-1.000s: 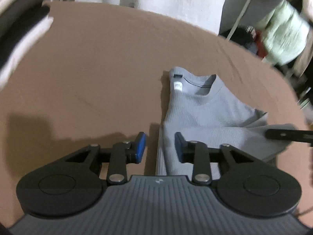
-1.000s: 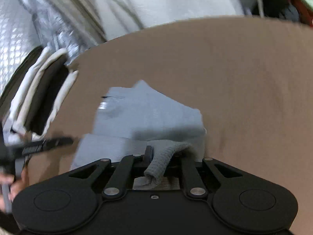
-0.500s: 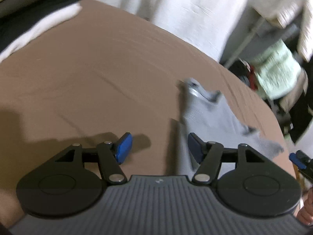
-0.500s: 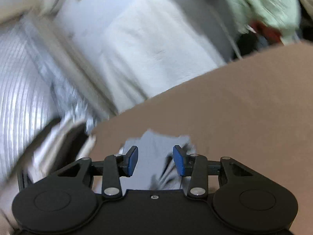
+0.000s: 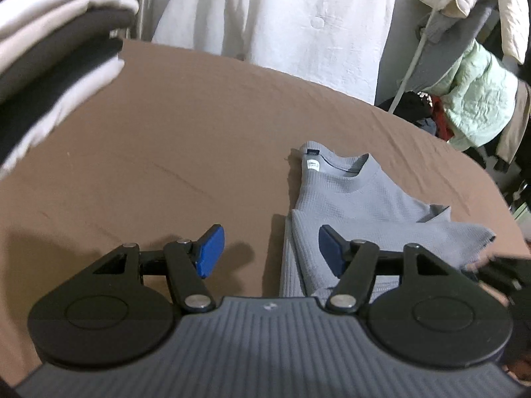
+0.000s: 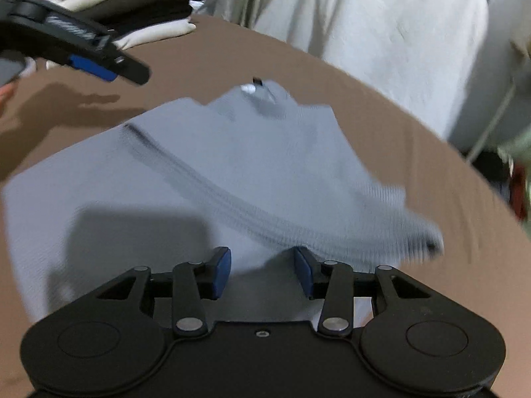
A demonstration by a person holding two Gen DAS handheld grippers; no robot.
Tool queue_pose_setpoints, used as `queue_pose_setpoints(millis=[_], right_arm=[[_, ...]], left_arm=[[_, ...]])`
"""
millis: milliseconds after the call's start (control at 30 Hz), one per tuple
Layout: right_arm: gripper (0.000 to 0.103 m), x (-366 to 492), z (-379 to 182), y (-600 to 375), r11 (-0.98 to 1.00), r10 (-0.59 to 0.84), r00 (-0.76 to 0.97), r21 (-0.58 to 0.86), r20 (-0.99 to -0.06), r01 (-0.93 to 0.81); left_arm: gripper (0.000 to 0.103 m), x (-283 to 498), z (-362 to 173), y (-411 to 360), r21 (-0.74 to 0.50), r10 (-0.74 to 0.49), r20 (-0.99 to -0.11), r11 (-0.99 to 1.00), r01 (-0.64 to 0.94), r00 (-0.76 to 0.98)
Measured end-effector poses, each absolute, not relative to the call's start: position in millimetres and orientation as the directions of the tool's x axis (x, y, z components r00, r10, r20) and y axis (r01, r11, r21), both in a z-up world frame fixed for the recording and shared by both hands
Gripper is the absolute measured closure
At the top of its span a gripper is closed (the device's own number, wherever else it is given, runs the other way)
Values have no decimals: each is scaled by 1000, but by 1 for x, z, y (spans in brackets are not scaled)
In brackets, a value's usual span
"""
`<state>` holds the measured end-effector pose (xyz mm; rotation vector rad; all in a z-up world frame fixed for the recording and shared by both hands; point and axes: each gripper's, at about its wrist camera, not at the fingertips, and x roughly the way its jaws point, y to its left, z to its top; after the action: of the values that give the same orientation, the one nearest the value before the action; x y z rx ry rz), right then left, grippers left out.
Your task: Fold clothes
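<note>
A grey waffle-knit shirt lies partly folded on the brown table, collar and label at the far end. My left gripper is open and empty, hovering at the shirt's left edge. In the right wrist view the shirt fills the middle, a sleeve folded across it. My right gripper is open and empty, just above the shirt's near part. The left gripper shows at the upper left of that view.
A stack of folded white and dark clothes sits at the table's far left, also in the right wrist view. A white cloth hangs behind the table. A pale green jacket and other clothes hang at the right.
My right gripper has let go of the grey sleeve and opened, then dropped back over the shirt. My left gripper opened wider and stays at the shirt's left edge.
</note>
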<state>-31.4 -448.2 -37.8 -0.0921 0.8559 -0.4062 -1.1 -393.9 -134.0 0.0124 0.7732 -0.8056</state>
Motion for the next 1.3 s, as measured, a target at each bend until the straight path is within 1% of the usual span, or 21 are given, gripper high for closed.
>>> queue_pose_setpoints(millis=[67, 167, 233, 367, 400, 467, 533, 600, 667, 733, 833, 867, 933, 967, 1033, 1100, 1133, 1167, 1200, 1267, 1300], right_arm=[[60, -17, -36, -460, 891, -450, 583, -290, -677, 350], [67, 0, -26, -477, 847, -528, 558, -346, -640, 404], [67, 4, -16, -488, 831, -552, 560, -354, -618, 429], [67, 3, -1, -519, 780, -616, 551, -338, -563, 526], [67, 0, 2, -527, 765, -630, 543, -322, -556, 558], [65, -18, 4, -538, 734, -642, 526, -247, -558, 633], [63, -50, 2, -545, 731, -595, 559, -101, -578, 674], [62, -82, -3, -548, 739, -524, 610, 40, -594, 673], [62, -107, -9, -546, 752, -470, 652, 117, -595, 649], [62, -126, -13, -540, 773, -432, 684, 150, -587, 617], [62, -131, -18, -532, 814, -409, 711, 124, -573, 568], [62, -132, -20, -530, 823, -405, 716, 115, -569, 556], [60, -129, -23, -535, 822, -410, 718, 114, -562, 559], [57, -126, -26, -542, 819, -400, 727, 139, -558, 557], [54, -124, -34, -557, 785, -382, 740, 228, -553, 576], [54, -125, -44, -569, 737, -371, 744, 311, -556, 600], [54, -124, -46, -572, 732, -365, 747, 324, -556, 599], [54, -123, -48, -573, 738, -364, 748, 318, -555, 595], [53, -120, -49, -574, 746, -364, 749, 308, -554, 591], [51, -111, -52, -576, 767, -370, 745, 270, -555, 582], [51, -105, -53, -577, 778, -370, 744, 252, -557, 575]], left_arm=[[41, -1, -134, -393, -265, -647, -625, 702, 661, 437], [39, -2, -133, -395, -199, -616, -627, 718, 667, 476], [34, -1, -135, -395, -161, -594, -631, 730, 664, 500], [33, 3, -143, -396, -158, -582, -647, 734, 660, 492], [33, 3, -145, -398, -150, -579, -647, 734, 663, 495], [33, -2, -144, -405, -61, -553, -643, 727, 684, 530], [33, -8, -143, -411, 28, -539, -641, 695, 719, 547], [34, -15, -143, -412, 63, -564, -648, 630, 774, 512], [35, -37, -142, -410, 178, -593, -609, 544, 820, 526], [34, -60, -141, -408, 308, -627, -561, 448, 839, 540], [33, -70, -141, -409, 281, -673, -551, 407, 869, 494], [32, -69, -142, -410, 247, -681, -560, 407, 880, 472], [18, -62, -150, -422, 178, -658, -617, 418, 891, 432], [14, -58, -157, -428, 174, -629, -645, 432, 885, 434], [14, -54, -169, -440, 187, -569, -688, 460, 868, 450], [11, -55, -174, -445, 227, -581, -665, 442, 868, 469], [8, -55, -175, -447, 254, -593, -647, 427, 868, 480], [1, -54, -175, -451, 286, -596, -631, 416, 863, 497], [0, -52, -175, -458, 328, -591, -615, 411, 851, 522], [3, -48, -174, -469, 386, -589, -589, 396, 833, 553], [34, -46, -172, -473, 388, -600, -585, 384, 838, 546]])
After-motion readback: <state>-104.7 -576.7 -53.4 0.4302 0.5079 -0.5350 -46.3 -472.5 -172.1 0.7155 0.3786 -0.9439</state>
